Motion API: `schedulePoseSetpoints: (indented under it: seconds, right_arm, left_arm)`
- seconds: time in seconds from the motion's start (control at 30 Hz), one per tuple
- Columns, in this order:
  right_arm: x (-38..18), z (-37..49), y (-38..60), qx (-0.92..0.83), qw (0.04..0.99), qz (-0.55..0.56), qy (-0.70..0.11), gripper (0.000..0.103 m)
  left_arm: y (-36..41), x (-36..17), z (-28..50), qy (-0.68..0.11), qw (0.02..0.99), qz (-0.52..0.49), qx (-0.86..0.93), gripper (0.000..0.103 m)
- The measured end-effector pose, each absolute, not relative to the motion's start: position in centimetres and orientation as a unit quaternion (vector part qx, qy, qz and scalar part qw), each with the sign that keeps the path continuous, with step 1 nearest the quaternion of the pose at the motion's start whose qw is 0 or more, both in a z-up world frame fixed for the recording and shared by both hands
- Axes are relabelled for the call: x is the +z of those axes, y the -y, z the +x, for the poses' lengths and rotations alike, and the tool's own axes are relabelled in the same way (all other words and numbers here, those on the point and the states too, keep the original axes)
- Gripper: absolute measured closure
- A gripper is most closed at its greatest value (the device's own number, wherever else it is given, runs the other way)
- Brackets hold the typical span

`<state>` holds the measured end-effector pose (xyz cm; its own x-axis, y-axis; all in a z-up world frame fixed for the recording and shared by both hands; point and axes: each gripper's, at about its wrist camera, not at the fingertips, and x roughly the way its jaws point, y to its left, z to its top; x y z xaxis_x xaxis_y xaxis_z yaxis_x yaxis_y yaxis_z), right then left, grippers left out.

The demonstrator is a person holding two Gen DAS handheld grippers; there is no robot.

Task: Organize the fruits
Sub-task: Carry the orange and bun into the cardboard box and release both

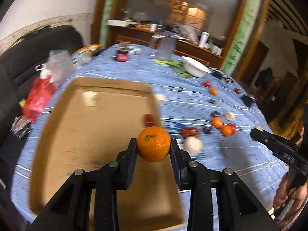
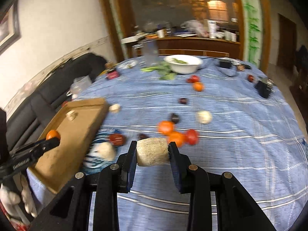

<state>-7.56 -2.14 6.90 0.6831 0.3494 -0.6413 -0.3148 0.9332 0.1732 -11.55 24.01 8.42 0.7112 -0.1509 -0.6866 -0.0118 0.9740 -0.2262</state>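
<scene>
Left gripper (image 1: 154, 144) is clamped on an orange (image 1: 154, 144) above the cardboard tray (image 1: 80, 127), right gripper (image 2: 153, 152) on a pale chunk (image 2: 152, 152) beside the tray; each should be lowered inside the tray before release.

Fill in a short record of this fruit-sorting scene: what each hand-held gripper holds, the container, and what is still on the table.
left hand-held gripper: shut on an orange, over the cardboard tray
right hand-held gripper: shut on a pale, rough cylinder-shaped item
tray contents: one pale piece
table: blue striped cloth; oranges, red and dark fruits scattered
</scene>
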Motion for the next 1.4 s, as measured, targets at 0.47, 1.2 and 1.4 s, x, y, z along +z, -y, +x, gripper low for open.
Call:
schedulePoseSetpoints:
  seconds: [0.47,1.2,1.4]
  right_arm:
    - [2.9,-1.3,-17.2,0.299,0.85,-0.059,-0.43,0.068]
    - [4.6,0.0,-16.5,0.306,0.86,-0.032,-0.408,0.066]
    - [7.7,-1.9,-8.9,0.274,0.886,0.033,-0.372,0.053]
  left_arm:
    - [-33.8,4.5,-2.8,-0.475,0.867,-0.143,0.046,0.071]
    - [-34.9,3.9,-2.0,-0.47,0.866,-0.164,0.056,0.037]
    - [-34.2,7.9,-4.7,-0.421,0.89,-0.172,0.047,0.037]
